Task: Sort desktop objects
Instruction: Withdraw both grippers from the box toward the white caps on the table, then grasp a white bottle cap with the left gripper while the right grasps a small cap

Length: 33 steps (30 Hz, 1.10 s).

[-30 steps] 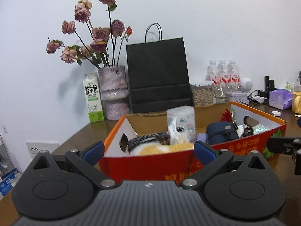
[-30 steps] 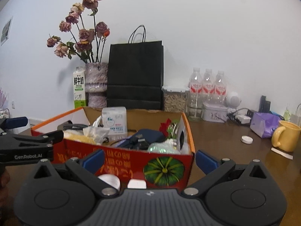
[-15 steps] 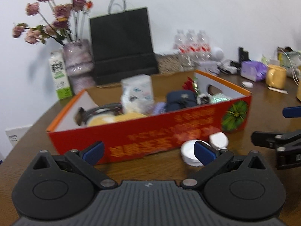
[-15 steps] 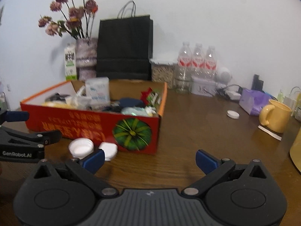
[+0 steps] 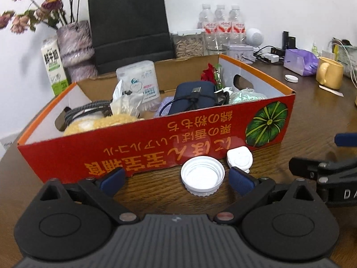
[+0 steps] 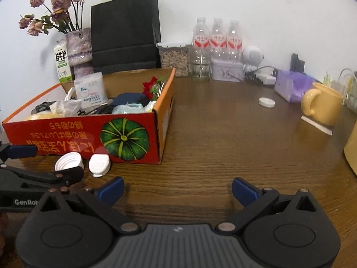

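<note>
A red cardboard box point(image 5: 156, 154) with a pumpkin print stands on the brown table, full of mixed items. In front of it lie a white screw cap point(image 5: 202, 176), hollow side up, and a small white flip lid point(image 5: 239, 159). My left gripper point(image 5: 176, 179) hovers low over the table with its jaws closing. The screw cap sits between them, nearer the right pad, and neither pad touches it. My right gripper point(image 6: 178, 189) is open over bare wood to the right of the box, with nothing between its fingers. Both white caps point(image 6: 69, 161) lie at its left.
Another white lid point(image 6: 266, 102) lies further right, near a yellow mug point(image 6: 321, 107) and a purple tissue pack point(image 6: 290, 87). Along the wall stand water bottles point(image 6: 217, 38), a jar point(image 6: 175, 60), a black paper bag point(image 6: 125, 31), a vase point(image 6: 79, 44) and a milk carton point(image 6: 62, 64).
Both grippers tilted down and came lower toward the table in front of the box. The two white caps came into view. The left jaws have narrowed slightly around the screw cap.
</note>
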Available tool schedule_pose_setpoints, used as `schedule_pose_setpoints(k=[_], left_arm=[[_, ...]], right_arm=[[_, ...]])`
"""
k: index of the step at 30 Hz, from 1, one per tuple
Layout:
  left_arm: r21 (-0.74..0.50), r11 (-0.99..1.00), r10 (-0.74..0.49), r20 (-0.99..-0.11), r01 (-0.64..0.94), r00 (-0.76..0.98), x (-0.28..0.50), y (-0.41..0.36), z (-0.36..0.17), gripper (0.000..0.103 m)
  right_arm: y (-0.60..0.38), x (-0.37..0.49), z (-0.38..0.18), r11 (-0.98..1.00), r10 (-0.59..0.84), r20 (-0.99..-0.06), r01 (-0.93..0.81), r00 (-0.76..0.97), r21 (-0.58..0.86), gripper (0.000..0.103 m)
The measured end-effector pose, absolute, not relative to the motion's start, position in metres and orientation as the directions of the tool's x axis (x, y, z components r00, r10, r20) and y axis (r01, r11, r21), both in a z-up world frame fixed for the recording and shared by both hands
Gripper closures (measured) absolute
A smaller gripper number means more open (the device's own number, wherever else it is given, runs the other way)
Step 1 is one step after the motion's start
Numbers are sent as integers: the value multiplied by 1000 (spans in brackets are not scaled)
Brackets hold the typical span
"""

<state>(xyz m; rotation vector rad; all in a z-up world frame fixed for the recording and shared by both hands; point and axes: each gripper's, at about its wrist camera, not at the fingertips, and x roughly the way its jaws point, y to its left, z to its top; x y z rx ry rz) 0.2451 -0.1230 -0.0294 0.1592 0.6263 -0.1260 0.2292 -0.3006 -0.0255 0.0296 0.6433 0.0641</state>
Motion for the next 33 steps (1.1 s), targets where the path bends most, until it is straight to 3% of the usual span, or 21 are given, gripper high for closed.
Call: schedule_pose_setpoints(k=[3,5,7,30,33], left_arm=[[56,985,-94,-608,161,788,249,-119,-29,26],[22,983,-132,-603,182,786,248,-118,-29,52],[24,978,-154,-595,209,789,245,-119,-28,62],[-7,986,-146,-520,167,842,233,-63,-19,62],[-7,989,-132,-518,150,845,233,-55,-18,62]], right_arm=[[-300,233,-29,997,71,-623,-50,779,51,0],[-298,235,-30,998,68,-637,-53,768,43,0],[-295,236,-31,998,61,-642,-57,764,26,0],[-271,236,-29,995,96,-627,-82,773,51,0],[-249,239,-27,993,113,-612,-111,783,41,8]])
